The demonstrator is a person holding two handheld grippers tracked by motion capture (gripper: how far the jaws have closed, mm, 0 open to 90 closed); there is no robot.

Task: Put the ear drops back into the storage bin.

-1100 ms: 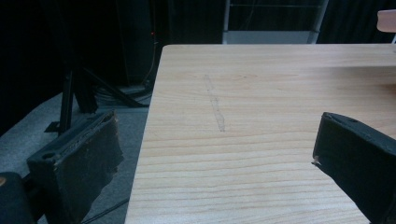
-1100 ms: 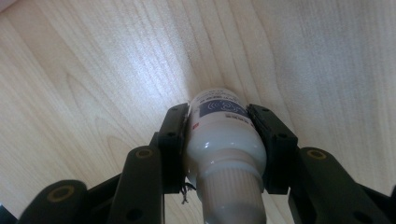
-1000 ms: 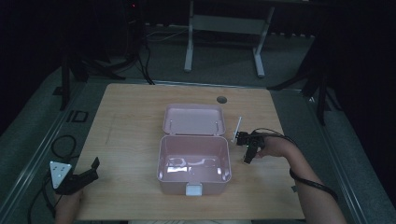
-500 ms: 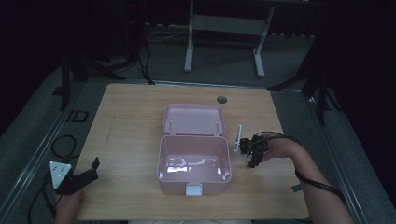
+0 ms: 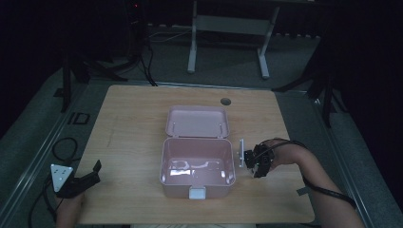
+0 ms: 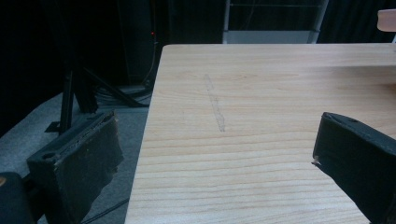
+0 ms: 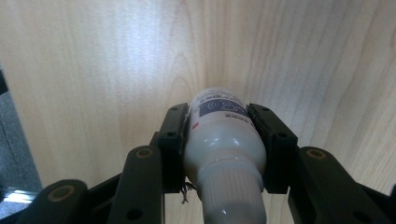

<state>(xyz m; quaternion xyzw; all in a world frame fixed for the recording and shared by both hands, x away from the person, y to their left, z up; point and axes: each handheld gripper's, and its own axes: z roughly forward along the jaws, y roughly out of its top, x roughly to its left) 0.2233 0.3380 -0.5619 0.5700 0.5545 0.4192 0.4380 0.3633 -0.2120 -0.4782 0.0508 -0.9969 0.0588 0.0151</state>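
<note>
An open pink box (image 5: 163,161) stands mid-table, its lid (image 5: 197,122) laid back and a white latch (image 5: 197,193) at its front. My right gripper (image 5: 259,165) hovers just off the box's right wall, pointing down at the table. In the right gripper view, that gripper (image 7: 219,116) is shut on a white bottle (image 7: 224,144) with a dark blue label, its base toward the wood. My left gripper (image 5: 92,173) rests at the near left corner. Its jaws (image 6: 219,158) stand wide open with nothing between them.
The wooden table (image 5: 133,123) has a round cable hole (image 5: 225,101) behind the lid. Its left edge (image 6: 144,140) drops to grey floor with black stand legs (image 6: 74,93). A cable (image 5: 64,147) lies coiled on the floor at the left.
My right gripper has carried the bottle a little toward the near edge, along the box's right side. The left gripper has stayed put.
</note>
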